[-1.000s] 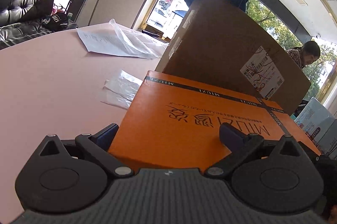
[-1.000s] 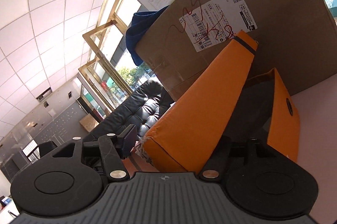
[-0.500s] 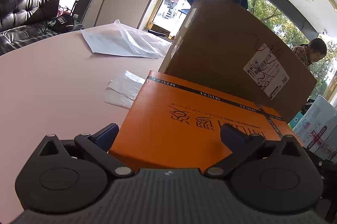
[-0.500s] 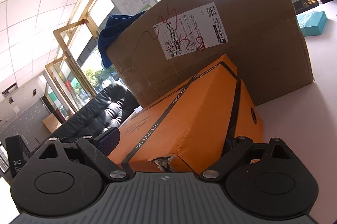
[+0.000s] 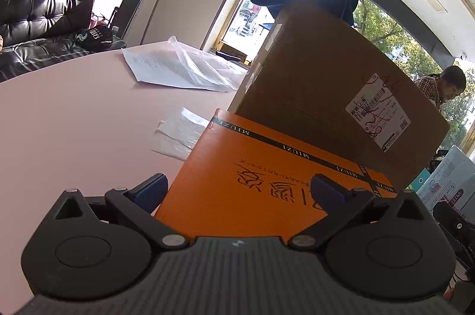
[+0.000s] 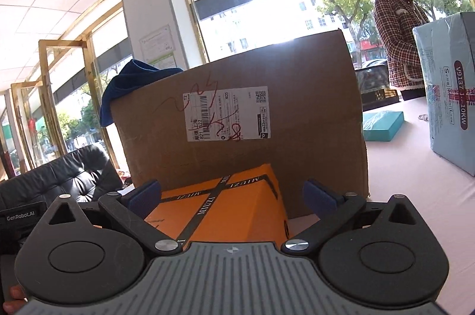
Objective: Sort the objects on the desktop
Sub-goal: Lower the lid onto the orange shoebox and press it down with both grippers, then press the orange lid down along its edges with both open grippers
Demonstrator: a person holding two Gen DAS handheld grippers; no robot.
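An orange box (image 5: 252, 181) with black MIUZI tape lies flat on the pink table (image 5: 74, 122), right against a big brown cardboard carton (image 5: 311, 95). My left gripper (image 5: 239, 190) is open and wide over the box's near end, its left pad at the box's left edge and its right pad above the lid. In the right wrist view the same orange box (image 6: 225, 208) sits low between the spread fingers of my right gripper (image 6: 233, 196), which is open, with a gap between its right pad and the box. The carton (image 6: 311, 152) fills the view behind.
A blue cloth (image 6: 133, 80) lies on the carton. Clear plastic bags (image 5: 178, 131) and a sheet in plastic (image 5: 178, 68) lie left of the boxes. A light blue box (image 6: 448, 89) and a teal box (image 6: 383, 125) stand right. A person (image 6: 397, 27) stands behind the table; a black sofa (image 5: 38, 18) is far left.
The right wrist view has swung from tilted to level. The orange box, tipped up on edge before, now lies flat. The right gripper's fingers stand wider around it. The left gripper barely moved.
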